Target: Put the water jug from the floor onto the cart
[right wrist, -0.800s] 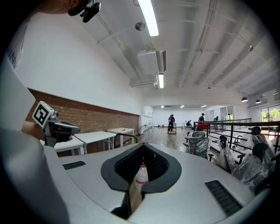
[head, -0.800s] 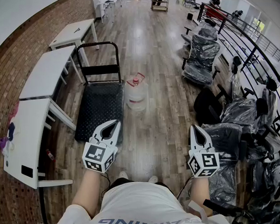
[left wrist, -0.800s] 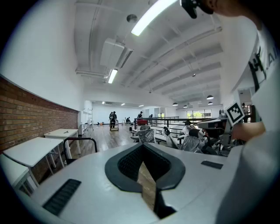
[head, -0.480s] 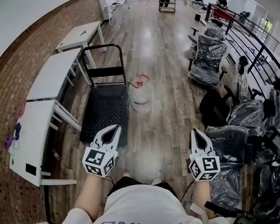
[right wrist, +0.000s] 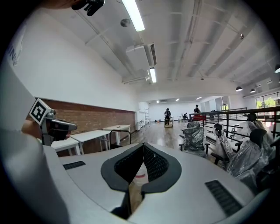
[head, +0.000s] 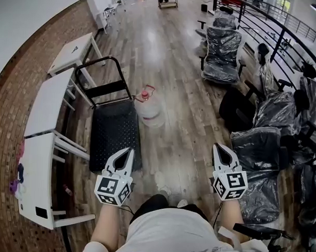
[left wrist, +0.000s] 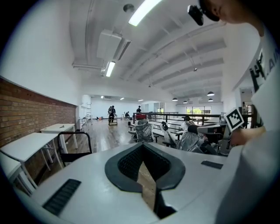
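Standing upright on the floor [head: 184, 133] just beside the cart's [head: 114, 133] right edge, the water jug [head: 149, 111] lies ahead, nearer the left hand-held gripper [head: 129, 151] than the right hand-held gripper [head: 218, 147]; both are clenched and empty.

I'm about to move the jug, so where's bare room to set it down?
The cart deck is bare beside the white tables. Open floor lies between the water jug and the wrapped chairs crowding the right.

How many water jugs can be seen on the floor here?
1. The water jug stands on the floor just right of the black cart, not on it; others could hide behind the wrapped chairs.
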A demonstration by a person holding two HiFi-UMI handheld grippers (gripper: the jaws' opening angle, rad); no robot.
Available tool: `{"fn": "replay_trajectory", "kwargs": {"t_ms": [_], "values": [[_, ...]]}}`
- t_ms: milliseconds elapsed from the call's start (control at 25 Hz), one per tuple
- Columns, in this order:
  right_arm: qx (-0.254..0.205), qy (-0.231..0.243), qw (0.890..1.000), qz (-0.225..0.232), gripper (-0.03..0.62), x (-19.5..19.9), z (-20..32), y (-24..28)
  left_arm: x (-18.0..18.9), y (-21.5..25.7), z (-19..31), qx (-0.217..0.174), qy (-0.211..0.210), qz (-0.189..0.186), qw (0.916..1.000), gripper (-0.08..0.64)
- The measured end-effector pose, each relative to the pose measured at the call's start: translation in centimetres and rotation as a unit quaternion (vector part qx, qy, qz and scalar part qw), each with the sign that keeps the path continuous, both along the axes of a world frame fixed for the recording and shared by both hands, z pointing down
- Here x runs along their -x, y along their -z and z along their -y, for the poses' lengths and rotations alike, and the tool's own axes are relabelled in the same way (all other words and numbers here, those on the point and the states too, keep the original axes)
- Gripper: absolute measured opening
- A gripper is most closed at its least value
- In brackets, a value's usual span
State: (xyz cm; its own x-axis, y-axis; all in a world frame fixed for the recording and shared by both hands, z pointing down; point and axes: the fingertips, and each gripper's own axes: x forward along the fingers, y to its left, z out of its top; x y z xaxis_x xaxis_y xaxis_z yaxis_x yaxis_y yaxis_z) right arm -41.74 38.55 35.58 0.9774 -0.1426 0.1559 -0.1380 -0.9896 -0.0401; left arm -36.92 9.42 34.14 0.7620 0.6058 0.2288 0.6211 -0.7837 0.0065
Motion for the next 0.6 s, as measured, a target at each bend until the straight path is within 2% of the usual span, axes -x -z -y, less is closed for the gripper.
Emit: {"fn": "replay_trajectory", "kwargs": {"t_ms": [240, 440, 600], "values": [[0.033, -0.023, 0.999, 0.026, 0.003, -4.3, -3.1, -0.5, -7.3, -2.3, -3.0, 0.028, -0.018, 0.022, 0.9992, 0.002], [0.059, -0.005, 0.998, 0.019, 0.003, -12.7, -3.4, 1.0, -15.5, -2.9, -3.6, 0.034, -0.007, 0.013, 0.9993, 0.002], [0.068, 0.023, 0.997, 0.007, 0.003, -19.5, -0.7, 2.1, -21.3, -3.2, -0.8, 0.024, 0.018, 0.016, 0.9994, 0.002]]}}
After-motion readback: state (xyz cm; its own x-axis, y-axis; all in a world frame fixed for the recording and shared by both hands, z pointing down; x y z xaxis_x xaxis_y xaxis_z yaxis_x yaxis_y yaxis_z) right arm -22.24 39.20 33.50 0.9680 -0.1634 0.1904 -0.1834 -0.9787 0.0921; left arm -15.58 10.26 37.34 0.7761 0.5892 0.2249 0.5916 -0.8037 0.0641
